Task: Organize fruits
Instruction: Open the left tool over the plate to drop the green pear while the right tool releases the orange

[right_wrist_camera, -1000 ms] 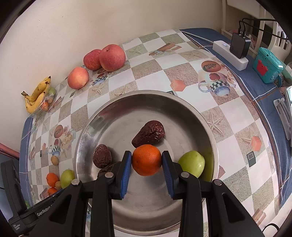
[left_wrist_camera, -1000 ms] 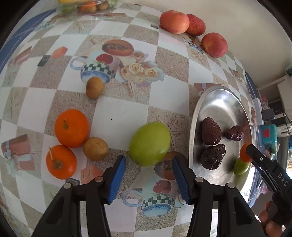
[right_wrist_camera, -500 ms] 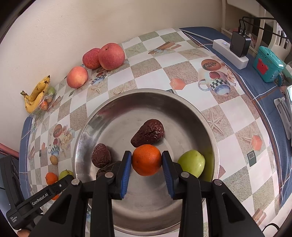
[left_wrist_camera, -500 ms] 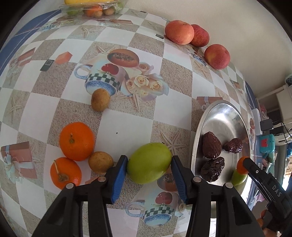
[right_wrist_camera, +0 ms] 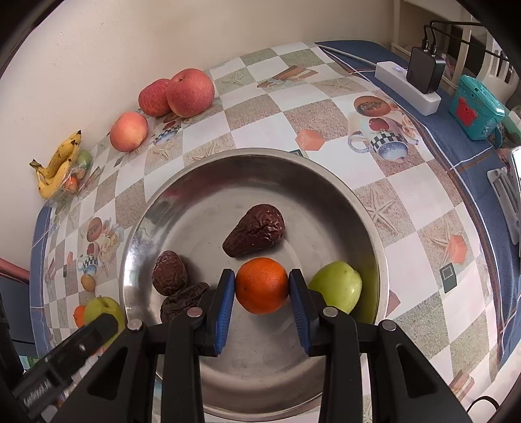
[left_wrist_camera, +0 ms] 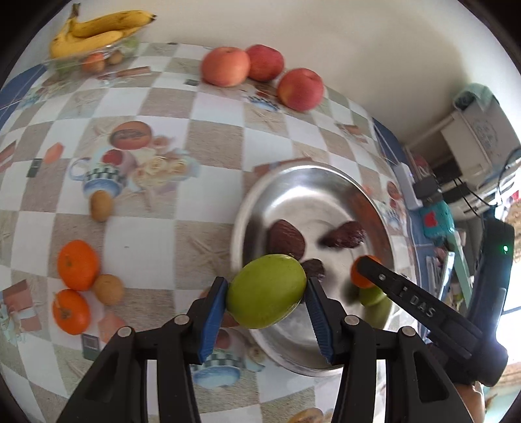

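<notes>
My left gripper is shut on a green fruit, lifted off the table at the near-left rim of the steel bowl. My right gripper is shut on a small orange just over the bowl floor. In the bowl lie three dark wrinkled fruits and another green fruit. Two oranges and two small brown fruits lie on the tablecloth at the left.
Three red apples line the wall at the back, and bananas rest on a clear container of fruit at the back left. A white power strip and a teal box sit on the table's right side.
The left gripper closed around the green fruit, lifted it off the cloth and carried it right, to the bowl's rim. The right gripper and its orange have kept still.
</notes>
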The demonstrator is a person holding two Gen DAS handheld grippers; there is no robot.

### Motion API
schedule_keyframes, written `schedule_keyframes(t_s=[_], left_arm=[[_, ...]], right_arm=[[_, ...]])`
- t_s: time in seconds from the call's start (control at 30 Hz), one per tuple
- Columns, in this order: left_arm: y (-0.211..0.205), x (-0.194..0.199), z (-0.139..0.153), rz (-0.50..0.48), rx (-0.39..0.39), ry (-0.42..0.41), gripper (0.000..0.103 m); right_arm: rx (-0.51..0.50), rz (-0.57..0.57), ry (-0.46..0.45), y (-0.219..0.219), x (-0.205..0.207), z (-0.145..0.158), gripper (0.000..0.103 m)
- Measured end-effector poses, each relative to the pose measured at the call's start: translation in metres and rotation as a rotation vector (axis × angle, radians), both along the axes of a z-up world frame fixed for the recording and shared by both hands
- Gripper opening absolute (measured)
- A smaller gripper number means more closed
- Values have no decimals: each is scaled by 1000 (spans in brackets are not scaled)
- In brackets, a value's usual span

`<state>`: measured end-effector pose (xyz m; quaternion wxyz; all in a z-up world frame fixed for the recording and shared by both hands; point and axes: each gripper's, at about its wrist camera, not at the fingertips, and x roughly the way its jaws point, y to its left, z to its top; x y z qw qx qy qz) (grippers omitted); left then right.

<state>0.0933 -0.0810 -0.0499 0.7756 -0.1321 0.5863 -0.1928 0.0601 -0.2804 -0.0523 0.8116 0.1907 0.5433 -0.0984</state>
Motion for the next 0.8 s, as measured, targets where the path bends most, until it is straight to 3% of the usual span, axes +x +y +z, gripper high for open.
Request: schedule_keyframes(t_s=[0.1, 0.27, 0.47, 0.57, 0.67, 0.7, 0.8], left_arm=[[-7, 0, -7, -20, -6, 35, 53], [-3, -1, -4, -9, -18, 16, 53], [5, 3, -4, 22, 27, 5, 55], [10, 5, -4, 49, 82, -12, 70], [16, 7, -6, 75, 118, -15, 73], [18, 8, -6, 86, 130, -16, 79], [23, 9, -6, 113, 165, -36, 93]], right_arm=[[-1, -4, 3, -1, 0, -1, 36], [-1, -6, 6, -1, 0, -1, 36], [2, -10, -1, -1, -1, 0, 39], [-6, -12, -7, -1, -1, 1, 55], [-7, -8, -11, 0, 0, 1, 56], [-12, -6, -11, 0, 1, 1, 58], [-6, 15, -20, 4, 2, 2, 75]])
